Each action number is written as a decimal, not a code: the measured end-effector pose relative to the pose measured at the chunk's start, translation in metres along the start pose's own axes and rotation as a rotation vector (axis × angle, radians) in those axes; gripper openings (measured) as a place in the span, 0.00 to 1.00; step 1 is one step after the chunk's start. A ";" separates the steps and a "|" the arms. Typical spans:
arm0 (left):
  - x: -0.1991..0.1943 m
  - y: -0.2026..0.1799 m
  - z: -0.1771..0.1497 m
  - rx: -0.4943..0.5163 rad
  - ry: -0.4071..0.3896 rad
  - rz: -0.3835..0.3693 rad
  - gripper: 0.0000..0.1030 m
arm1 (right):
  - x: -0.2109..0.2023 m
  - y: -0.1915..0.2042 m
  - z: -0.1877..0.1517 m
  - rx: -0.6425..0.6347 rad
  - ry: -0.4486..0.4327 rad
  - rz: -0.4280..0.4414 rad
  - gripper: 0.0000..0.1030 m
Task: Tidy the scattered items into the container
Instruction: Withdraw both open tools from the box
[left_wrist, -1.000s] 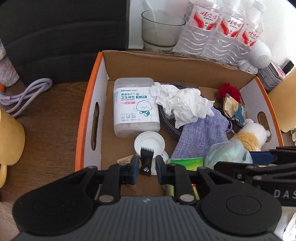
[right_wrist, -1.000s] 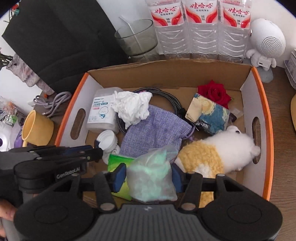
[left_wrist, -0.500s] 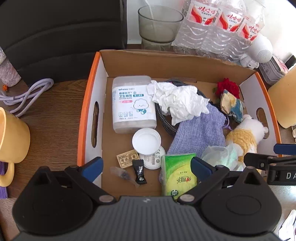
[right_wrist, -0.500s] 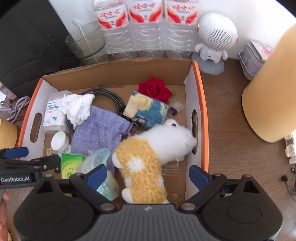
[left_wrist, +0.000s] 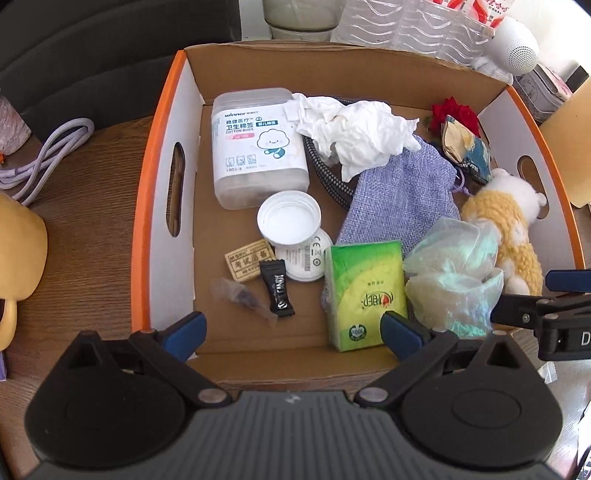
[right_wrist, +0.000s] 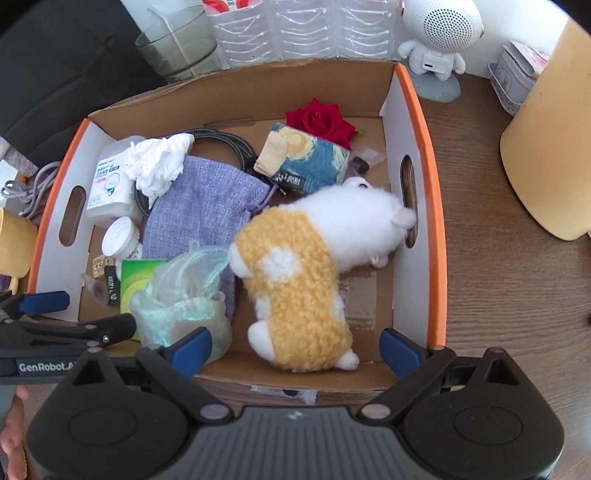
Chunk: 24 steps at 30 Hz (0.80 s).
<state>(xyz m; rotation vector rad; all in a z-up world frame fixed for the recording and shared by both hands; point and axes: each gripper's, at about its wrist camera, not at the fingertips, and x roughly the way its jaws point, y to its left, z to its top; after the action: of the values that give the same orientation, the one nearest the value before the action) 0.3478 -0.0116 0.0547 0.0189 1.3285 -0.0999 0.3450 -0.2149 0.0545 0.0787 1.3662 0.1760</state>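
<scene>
The cardboard box (left_wrist: 155, 206) with an orange rim holds all the small items. My left gripper (left_wrist: 291, 330) hangs open over its near left part, above a black candy wrapper (left_wrist: 277, 291) and a green tissue pack (left_wrist: 365, 291) that lie loose on the floor. My right gripper (right_wrist: 295, 347) is open too, over the yellow and white plush toy (right_wrist: 303, 266); its pads do not touch it. A clear bag of green stuff (right_wrist: 181, 295) rests beside the plush. Cotton bud box (left_wrist: 258, 147), crumpled tissue (left_wrist: 362, 136) and purple pouch (left_wrist: 399, 199) lie further back.
On the wooden table, a yellow mug (left_wrist: 18, 251) and a purple cable (left_wrist: 55, 144) lie left of the box. Water bottles (right_wrist: 295, 29), a glass (right_wrist: 177, 44) and a white speaker figure (right_wrist: 439, 29) stand behind it. A tall yellow object (right_wrist: 546, 147) stands on the right.
Both grippers have opened: the left let go of the black candy, the right of the clear green bag, and both now lie in the box. The right gripper shifted right over the plush.
</scene>
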 end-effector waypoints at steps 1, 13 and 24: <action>-0.002 0.001 0.000 -0.004 0.000 0.000 0.99 | 0.000 0.000 0.000 0.004 -0.002 -0.002 0.95; -0.100 -0.011 -0.036 -0.009 -0.561 0.077 1.00 | -0.085 0.012 -0.026 0.003 -0.426 0.038 0.95; -0.089 -0.021 -0.118 -0.046 -0.915 0.093 1.00 | -0.075 0.016 -0.116 -0.105 -0.941 0.017 0.95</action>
<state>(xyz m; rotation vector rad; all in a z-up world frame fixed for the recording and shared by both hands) 0.2108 -0.0189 0.1134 -0.0046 0.4142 0.0067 0.2157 -0.2178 0.1060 0.0715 0.4172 0.1899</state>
